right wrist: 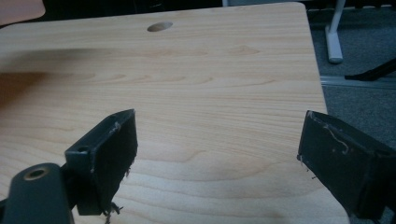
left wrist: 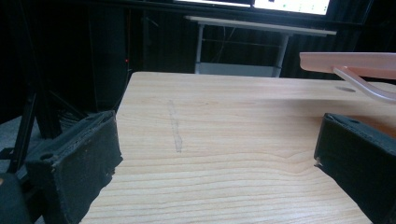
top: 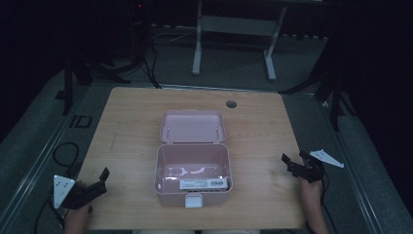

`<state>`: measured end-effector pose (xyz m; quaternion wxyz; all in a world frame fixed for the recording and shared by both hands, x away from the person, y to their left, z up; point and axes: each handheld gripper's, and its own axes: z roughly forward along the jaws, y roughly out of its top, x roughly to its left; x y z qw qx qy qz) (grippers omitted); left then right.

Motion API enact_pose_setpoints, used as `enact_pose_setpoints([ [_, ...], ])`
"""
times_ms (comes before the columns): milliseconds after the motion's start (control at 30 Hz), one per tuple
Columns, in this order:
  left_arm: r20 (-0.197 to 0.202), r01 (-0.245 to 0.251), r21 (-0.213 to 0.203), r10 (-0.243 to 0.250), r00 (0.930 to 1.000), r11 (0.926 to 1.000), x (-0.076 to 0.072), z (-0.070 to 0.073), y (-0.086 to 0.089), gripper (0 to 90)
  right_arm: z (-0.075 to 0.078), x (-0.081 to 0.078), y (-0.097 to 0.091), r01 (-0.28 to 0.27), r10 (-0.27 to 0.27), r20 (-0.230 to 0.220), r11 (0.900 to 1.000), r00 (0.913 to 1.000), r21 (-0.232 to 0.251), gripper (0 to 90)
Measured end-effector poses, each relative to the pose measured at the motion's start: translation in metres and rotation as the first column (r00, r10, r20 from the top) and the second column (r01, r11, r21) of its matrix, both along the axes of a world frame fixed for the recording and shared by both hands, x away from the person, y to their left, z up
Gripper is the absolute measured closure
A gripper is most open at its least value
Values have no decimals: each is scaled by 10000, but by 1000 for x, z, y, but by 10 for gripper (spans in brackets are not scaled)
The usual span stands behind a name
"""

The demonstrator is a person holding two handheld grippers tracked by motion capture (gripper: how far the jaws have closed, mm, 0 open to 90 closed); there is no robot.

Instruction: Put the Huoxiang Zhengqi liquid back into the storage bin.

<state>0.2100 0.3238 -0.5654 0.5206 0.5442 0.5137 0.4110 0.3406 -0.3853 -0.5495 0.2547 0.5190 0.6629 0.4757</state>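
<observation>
Centre frame on the table (top: pixel 131 122), the open pink box (top: pixel 193 168) looks light, rigid, slick plastic; its rim suits gripping. Left hand-held gripper (top: pixel 100 181) and right hand-held gripper (top: pixel 295 162) gape, empty.

We see an open box (top: pixel 193 165) mid-table (top: pixel 136 117), its lid (top: pixel 192 126) behind it, grippers left (top: pixel 97 183) and right (top: pixel 295 163).

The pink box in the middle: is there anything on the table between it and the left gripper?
Nothing visible. Bare wooden table lies between the open left gripper and the pink box, whose lid is folded back.
</observation>
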Motion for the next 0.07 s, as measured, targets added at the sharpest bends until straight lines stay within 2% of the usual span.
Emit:
enact_pose_setpoints([
  [67, 13, 1, -10, -1, 10000, 10000, 0, 0, 0, 7, 0, 0, 1, -96, 96, -29, 9999, 9999, -82, 116],
])
